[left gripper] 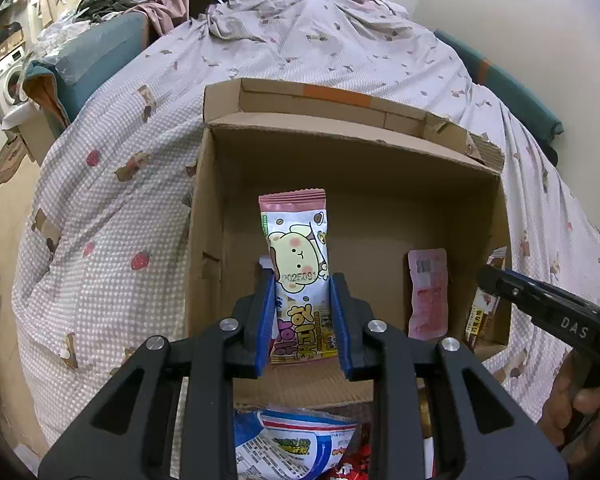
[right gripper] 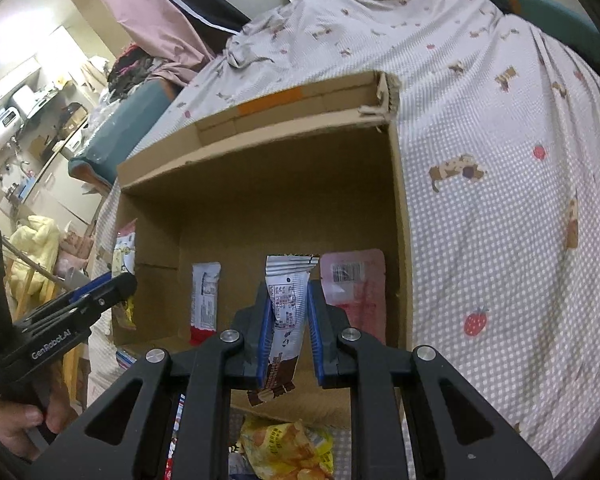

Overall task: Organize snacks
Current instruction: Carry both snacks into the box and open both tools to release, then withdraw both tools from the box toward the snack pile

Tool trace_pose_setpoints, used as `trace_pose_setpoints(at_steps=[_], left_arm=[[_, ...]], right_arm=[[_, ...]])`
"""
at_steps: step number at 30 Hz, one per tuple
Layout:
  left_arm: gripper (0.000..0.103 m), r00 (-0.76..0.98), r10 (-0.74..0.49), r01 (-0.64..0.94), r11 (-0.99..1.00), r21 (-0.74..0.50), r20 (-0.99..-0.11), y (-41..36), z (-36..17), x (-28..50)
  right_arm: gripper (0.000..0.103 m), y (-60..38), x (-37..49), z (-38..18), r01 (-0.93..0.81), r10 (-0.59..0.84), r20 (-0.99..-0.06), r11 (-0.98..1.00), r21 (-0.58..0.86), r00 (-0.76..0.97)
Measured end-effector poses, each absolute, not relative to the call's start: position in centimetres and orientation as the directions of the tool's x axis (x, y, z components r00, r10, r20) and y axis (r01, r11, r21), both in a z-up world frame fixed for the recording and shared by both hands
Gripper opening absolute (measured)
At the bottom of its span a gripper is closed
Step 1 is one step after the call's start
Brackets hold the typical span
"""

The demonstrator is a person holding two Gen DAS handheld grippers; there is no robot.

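An open cardboard box [left gripper: 340, 168] lies on the bed. My left gripper [left gripper: 302, 280] is shut on a cartoon-bear snack packet [left gripper: 296, 240] with a pink top, held upright over the box's near part. My right gripper [right gripper: 288, 288] is shut on a silver and brown snack packet [right gripper: 286, 312], also upright above the box [right gripper: 260, 184]. On the box floor lie a pink packet [right gripper: 354, 284] at the right wall and a white and red packet [right gripper: 205, 300] toward the left. Each gripper shows at the edge of the other's view: the right gripper [left gripper: 496, 280] and the left gripper [right gripper: 116, 284].
Loose snacks lie in front of the box: a blue and white bag [left gripper: 296, 440] and a yellow chip bag [right gripper: 288, 452]. A dotted quilt [left gripper: 120, 240] covers the bed all around. A teal cushion [left gripper: 96, 64] sits at the back left. A hand [right gripper: 20, 420] grips the left tool.
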State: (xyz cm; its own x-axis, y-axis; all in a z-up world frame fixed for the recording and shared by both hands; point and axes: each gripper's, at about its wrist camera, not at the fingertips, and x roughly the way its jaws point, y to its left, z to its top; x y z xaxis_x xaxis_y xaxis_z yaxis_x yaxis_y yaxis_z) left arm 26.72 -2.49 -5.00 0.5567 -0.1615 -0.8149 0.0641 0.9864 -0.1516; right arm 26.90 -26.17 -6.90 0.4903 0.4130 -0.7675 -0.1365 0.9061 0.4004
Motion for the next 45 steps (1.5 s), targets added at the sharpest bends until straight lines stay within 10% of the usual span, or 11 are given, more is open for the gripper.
trace_pose_setpoints(at_steps=[10,18,28,30,33,40,45], left_arm=[[0.027,0.532,-0.165,0.069,0.986,-0.151,-0.831,-2.7,-5.6,26.6],[0.072,0.556,-0.177,0.087,0.984,-0.155,-0.812,-3.0,-4.9,26.0],[0.078,0.580,-0.184,0.096,0.983,-0.157,-0.794,-3.1,-3.9,25.7],[0.078,0.583,-0.185,0.092,0.982,-0.163,-0.791,-3.0,-3.7,25.6],[0.078,0.588,-0.188,0.088,0.982,-0.169,-0.787,-2.7,-3.5,25.3],[0.079,0.634,-0.160,0.087,0.987,-0.136,-0.757,-2.1,-2.1,23.8],[0.099,0.647,-0.155,0.066,0.987,-0.148,-0.746,-1.4,-1.3,22.7]], right_arm=[[0.018,-25.9,26.9,-7.1,-0.135,0.424,-0.775,0.902,0.411,0.468],[0.021,-26.3,27.1,-7.2,-0.123,0.433,-0.773,0.896,0.428,0.464],[0.022,-26.3,26.9,-6.4,-0.142,0.454,-0.748,0.884,0.445,0.485],[0.031,-26.6,27.0,-6.2,-0.133,0.460,-0.742,0.879,0.457,0.488],[0.073,-26.9,26.9,-6.0,-0.125,0.467,-0.727,0.872,0.473,0.503],[0.081,-27.1,26.1,-4.8,-0.140,0.473,-0.701,0.867,0.478,0.533],[0.088,-27.5,24.9,-3.7,-0.151,0.476,-0.684,0.865,0.479,0.553]])
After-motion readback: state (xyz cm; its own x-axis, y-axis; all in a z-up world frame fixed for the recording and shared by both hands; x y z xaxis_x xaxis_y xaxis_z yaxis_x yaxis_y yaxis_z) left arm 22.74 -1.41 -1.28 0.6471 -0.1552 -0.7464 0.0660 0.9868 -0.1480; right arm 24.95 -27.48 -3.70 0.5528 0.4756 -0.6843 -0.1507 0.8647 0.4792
